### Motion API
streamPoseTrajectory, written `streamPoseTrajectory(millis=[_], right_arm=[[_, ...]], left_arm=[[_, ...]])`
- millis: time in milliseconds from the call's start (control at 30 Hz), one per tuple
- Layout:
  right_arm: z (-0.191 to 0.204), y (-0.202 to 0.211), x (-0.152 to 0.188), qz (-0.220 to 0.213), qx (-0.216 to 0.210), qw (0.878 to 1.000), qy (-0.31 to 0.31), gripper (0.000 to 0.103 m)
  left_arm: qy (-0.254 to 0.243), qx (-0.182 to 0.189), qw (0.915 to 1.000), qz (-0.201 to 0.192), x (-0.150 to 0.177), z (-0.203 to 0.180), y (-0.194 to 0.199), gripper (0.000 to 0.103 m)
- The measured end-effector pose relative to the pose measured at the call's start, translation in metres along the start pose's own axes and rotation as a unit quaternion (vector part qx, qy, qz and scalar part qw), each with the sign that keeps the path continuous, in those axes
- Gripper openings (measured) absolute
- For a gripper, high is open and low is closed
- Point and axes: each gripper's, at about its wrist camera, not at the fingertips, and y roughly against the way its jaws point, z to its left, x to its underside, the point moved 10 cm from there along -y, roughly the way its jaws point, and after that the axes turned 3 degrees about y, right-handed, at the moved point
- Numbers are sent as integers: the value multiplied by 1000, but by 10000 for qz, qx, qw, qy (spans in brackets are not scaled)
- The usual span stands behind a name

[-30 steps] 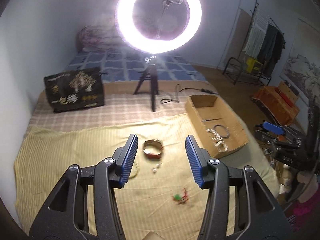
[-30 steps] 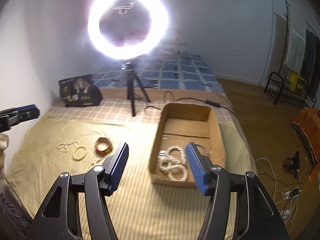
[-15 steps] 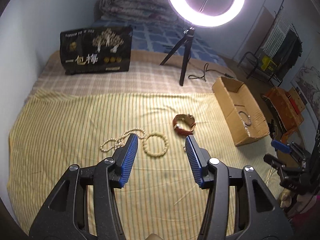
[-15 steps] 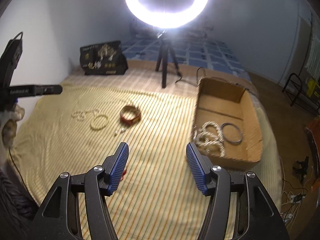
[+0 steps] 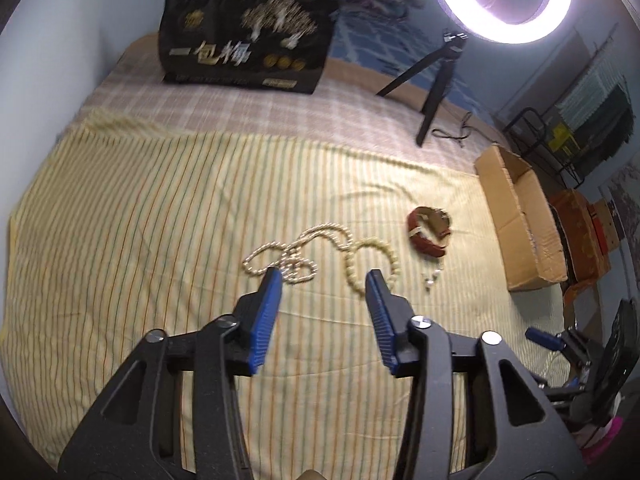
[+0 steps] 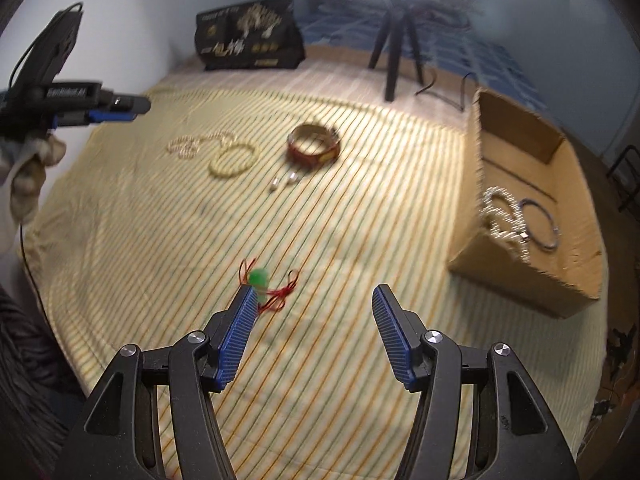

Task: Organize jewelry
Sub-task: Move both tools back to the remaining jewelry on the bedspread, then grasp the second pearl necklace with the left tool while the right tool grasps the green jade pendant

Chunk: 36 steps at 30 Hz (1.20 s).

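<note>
Left gripper (image 5: 323, 276) hangs wide open and empty over the striped cloth (image 5: 140, 240); the pearl necklace (image 5: 294, 256) lies just past its left fingertip, long axis running left to right, one bead bracelet (image 5: 372, 266) beside it. Right gripper (image 6: 314, 294), also spread and empty, has one green pendant (image 6: 258, 278) at its left tip. One red bangle (image 6: 314, 146) lies farther off, and one cardboard box (image 6: 532, 216) sits right.

A ring light (image 5: 502, 0) and black box (image 5: 244, 36) stand behind.
</note>
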Motion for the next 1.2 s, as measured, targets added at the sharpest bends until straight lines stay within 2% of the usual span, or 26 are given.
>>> streamPoseTrajectory(millis=[167, 267, 433, 700, 933, 1000, 1067, 1200], right_arm=[[11, -16, 7, 223, -129, 9995, 167, 59], [14, -22, 7, 295, -106, 9992, 261, 59], [16, -32, 9, 428, -176, 9985, 287, 59], [19, -47, 12, 594, -196, 9974, 355, 59], [27, -57, 10, 682, -237, 9963, 463, 60], [26, -63, 9, 716, -208, 9960, 498, 60], [27, -65, 9, 737, -183, 9958, 502, 60], [30, -66, 8, 764, -123, 9954, 558, 60]], left_arm=[[164, -15, 9996, 241, -4, 13, -21, 42], [70, -103, 9993, 348, -10, 15, -34, 42], [24, -153, 9970, 758, -4, 16, -63, 42], [-274, -734, 9935, 824, -4, 25, -85, 42], [-549, -977, 9910, 735, -2, 27, -92, 42], [-647, -1104, 9895, 669, -2, 27, -92, 25], [-677, -1061, 9898, 672, -1, 24, -92, 12], [-700, -1072, 9898, 629, -1, 21, -90, 5]])
